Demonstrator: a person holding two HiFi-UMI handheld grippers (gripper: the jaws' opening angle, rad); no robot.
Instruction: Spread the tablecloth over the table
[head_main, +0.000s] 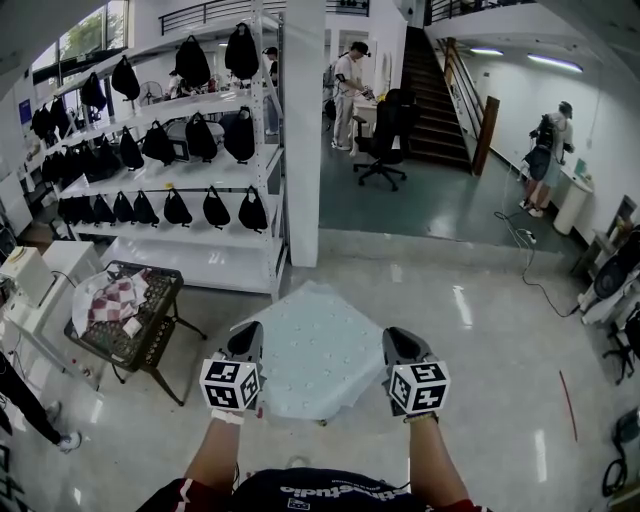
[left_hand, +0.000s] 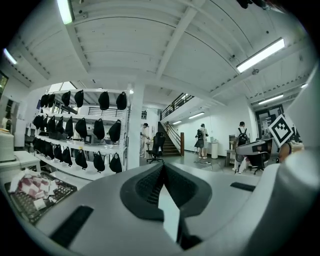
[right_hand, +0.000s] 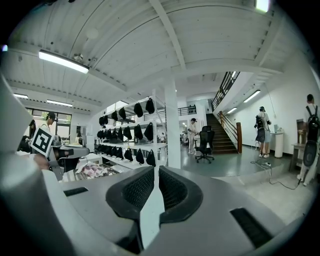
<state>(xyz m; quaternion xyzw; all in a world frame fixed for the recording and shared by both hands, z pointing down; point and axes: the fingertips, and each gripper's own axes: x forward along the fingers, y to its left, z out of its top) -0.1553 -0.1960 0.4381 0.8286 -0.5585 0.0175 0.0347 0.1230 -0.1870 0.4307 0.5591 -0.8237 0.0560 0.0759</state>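
Note:
A pale blue tablecloth (head_main: 318, 345) with small dots stretches flat in front of me and hides what is under it. My left gripper (head_main: 246, 342) is shut on its near left edge, and my right gripper (head_main: 401, 344) is shut on its near right edge. In the left gripper view the jaws (left_hand: 162, 172) are closed on a pale strip of the cloth (left_hand: 169, 212). In the right gripper view the jaws (right_hand: 156, 175) likewise pinch a pale strip of cloth (right_hand: 151, 207). Both grippers point up and outward, at about the same height.
A black mesh table (head_main: 150, 335) carrying a red checked cloth (head_main: 112, 298) stands at my left. White shelves (head_main: 190, 170) of black bags and a white pillar (head_main: 303, 130) lie ahead. An office chair (head_main: 385, 135), people and a floor cable (head_main: 540, 280) are farther off.

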